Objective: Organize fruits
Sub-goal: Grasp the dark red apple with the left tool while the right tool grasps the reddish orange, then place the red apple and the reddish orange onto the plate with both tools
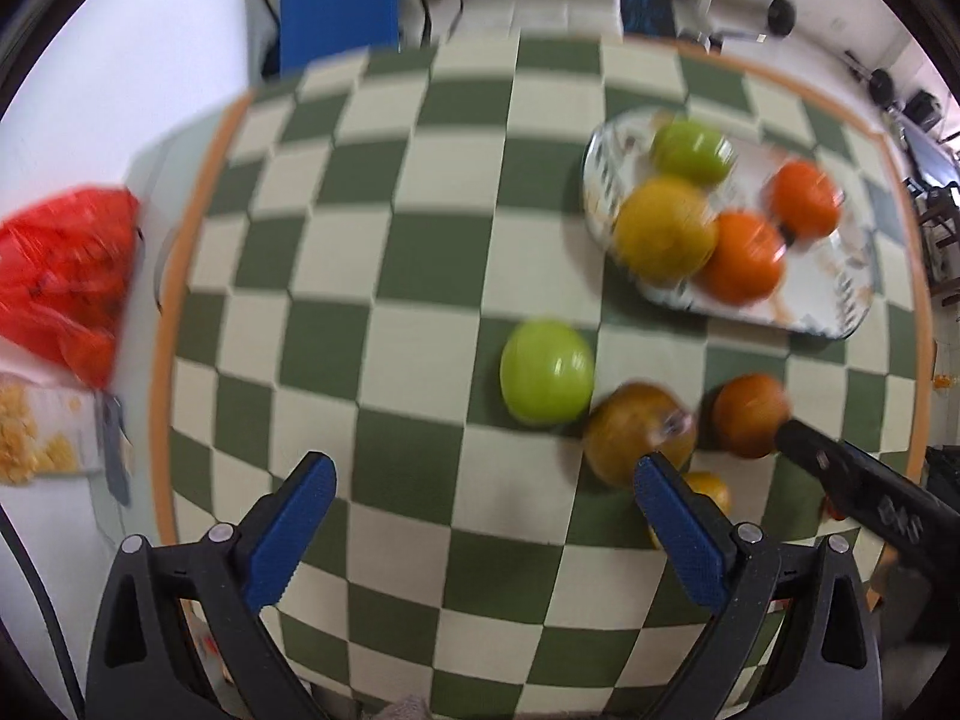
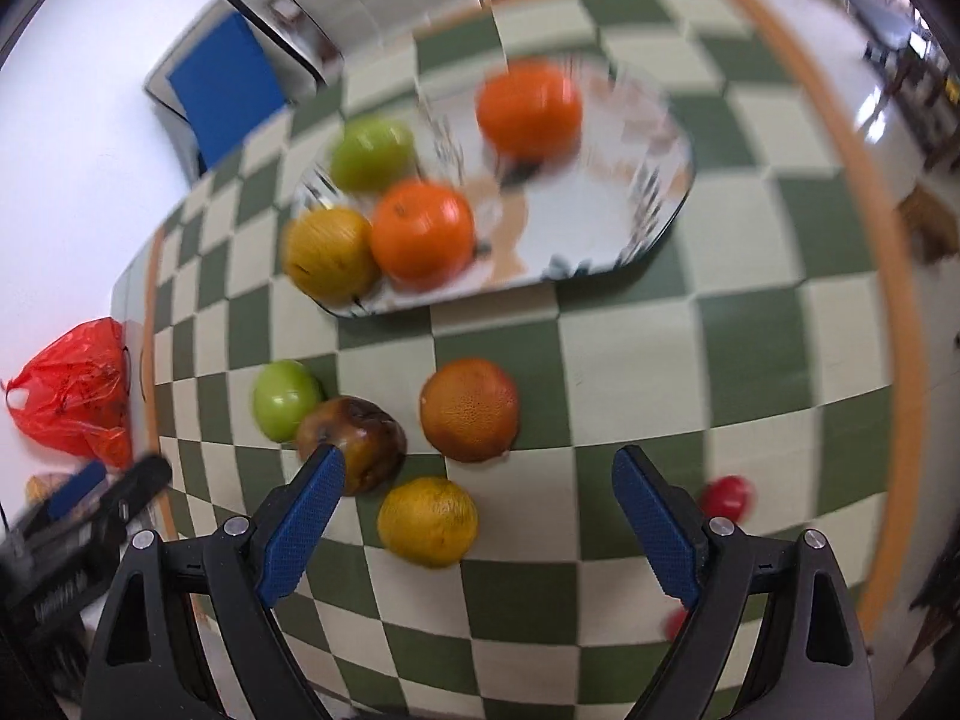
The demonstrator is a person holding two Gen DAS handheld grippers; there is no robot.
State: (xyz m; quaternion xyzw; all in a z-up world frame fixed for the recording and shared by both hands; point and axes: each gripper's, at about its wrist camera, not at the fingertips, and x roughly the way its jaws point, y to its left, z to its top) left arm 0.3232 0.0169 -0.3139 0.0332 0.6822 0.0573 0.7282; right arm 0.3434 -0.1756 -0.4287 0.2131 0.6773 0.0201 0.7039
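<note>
A glass plate [image 2: 600, 204] [image 1: 834, 294] holds a green apple [image 2: 372, 153], a yellow fruit [image 2: 327, 255] and two oranges [image 2: 423, 234] [image 2: 528, 108]. Loose on the checkered cloth lie a green apple [image 2: 285, 399] [image 1: 546, 372], a browned fruit [image 2: 360, 432] [image 1: 636, 432], a dull orange [image 2: 471, 408] [image 1: 750, 414] and a yellow citrus [image 2: 427, 521]. My right gripper [image 2: 477, 462] is open above the yellow citrus, holding nothing. My left gripper [image 1: 483, 471] is open and holds nothing, left of the loose fruits.
A red plastic bag [image 1: 66, 276] [image 2: 75, 396] lies off the cloth's left edge. A small red fruit [image 2: 727, 497] sits near the right fingertip. A blue-backed chair [image 1: 339, 0] stands beyond the table. The cloth has an orange border [image 2: 864, 192].
</note>
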